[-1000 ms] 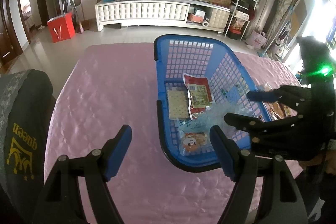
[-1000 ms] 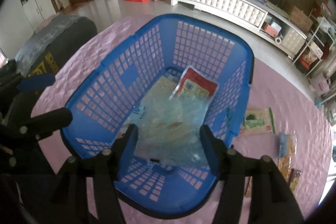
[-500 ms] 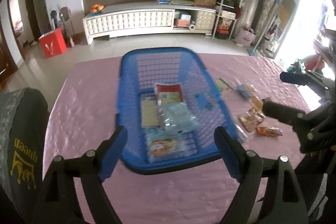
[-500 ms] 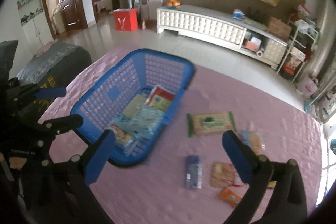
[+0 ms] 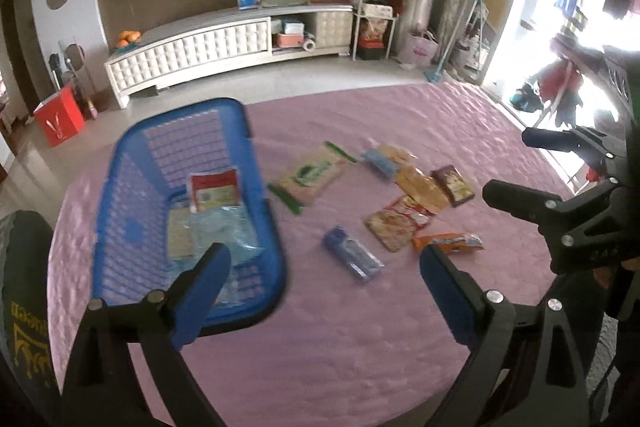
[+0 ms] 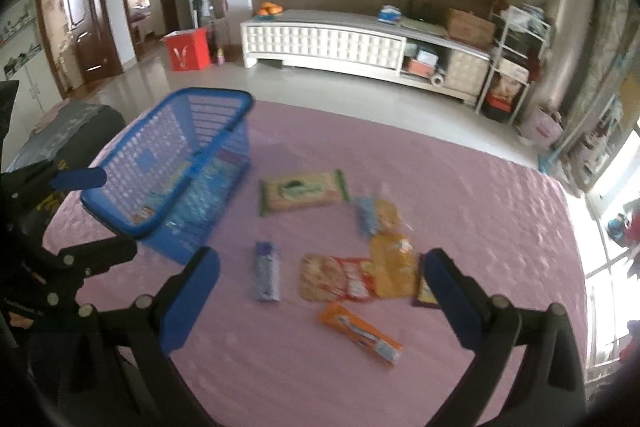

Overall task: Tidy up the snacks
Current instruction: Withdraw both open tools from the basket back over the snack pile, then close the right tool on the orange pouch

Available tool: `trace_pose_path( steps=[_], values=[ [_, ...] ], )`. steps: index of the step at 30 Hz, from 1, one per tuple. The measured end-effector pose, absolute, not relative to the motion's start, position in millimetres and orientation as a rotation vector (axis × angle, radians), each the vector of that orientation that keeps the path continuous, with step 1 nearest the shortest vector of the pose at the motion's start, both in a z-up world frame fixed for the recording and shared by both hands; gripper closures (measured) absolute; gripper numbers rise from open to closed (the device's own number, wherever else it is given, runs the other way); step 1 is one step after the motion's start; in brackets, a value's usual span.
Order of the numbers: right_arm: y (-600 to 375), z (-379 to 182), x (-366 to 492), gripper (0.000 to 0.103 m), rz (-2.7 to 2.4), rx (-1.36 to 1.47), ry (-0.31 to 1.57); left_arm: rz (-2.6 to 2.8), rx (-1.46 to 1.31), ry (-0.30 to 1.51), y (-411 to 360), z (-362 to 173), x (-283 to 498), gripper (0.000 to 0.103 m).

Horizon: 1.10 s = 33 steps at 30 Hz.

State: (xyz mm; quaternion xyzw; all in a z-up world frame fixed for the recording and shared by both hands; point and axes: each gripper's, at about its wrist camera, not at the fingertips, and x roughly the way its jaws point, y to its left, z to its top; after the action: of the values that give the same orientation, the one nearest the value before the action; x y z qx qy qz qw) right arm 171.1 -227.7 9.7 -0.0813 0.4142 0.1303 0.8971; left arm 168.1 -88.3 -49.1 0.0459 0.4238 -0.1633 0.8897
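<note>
A blue plastic basket (image 5: pixel 120 163) (image 6: pixel 188 99) stands on the left of the pink table and holds several snack packets, a red one (image 5: pixel 214 187) among them. Loose snacks lie to its right: a green-edged pack (image 5: pixel 308 177) (image 6: pixel 302 191), a blue packet (image 5: pixel 352 259) (image 6: pixel 267 271), a red-and-tan bag (image 5: pixel 396 221) (image 6: pixel 336 277), an orange stick pack (image 5: pixel 448 241) (image 6: pixel 360 333), a yellow bag (image 6: pixel 392 263). My left gripper (image 5: pixel 324 291) hangs above the blue packet, its jaws still opening, nothing between them. My right gripper (image 6: pixel 320 295) stands open and bare over the loose snacks.
The pink tablecloth (image 5: pixel 360 347) covers a round table. A dark chair back (image 5: pixel 24 307) stands at the left edge. Beyond the table are a white low cabinet (image 6: pixel 328 43), a red box (image 6: pixel 188 49) and shelving (image 6: pixel 516 43).
Both grippers have swung right, away from the basket, to above the loose snacks. The clear packet the right gripper held lies in the basket, and both sets of jaws have widened.
</note>
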Motion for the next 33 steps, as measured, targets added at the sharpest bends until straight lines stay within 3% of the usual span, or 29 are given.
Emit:
trace_pose_path(
  steps=[16,29,32,33],
  values=[
    [-296.8,-52.2,186.9,0.0,0.295,-0.131,0.975,-0.372,0.095,1.022,-163.6,-115.4,197.4,0.008],
    [-303.7,-97.6,259.8,0.001,0.341,-0.166,1.037,-0.326,0.101,1.092,-183.7,-158.3,257.4,0.008],
    [-300.1,-111.3,275.2,0.01,0.381,-0.17,1.069,-0.312,0.109,1.108,-182.4,-165.9,269.1,0.008],
    [-298.2,-116.0,279.4,0.017,0.388,-0.173,1.084,-0.307,0.111,1.107,-181.3,-167.2,270.9,0.008]
  ],
)
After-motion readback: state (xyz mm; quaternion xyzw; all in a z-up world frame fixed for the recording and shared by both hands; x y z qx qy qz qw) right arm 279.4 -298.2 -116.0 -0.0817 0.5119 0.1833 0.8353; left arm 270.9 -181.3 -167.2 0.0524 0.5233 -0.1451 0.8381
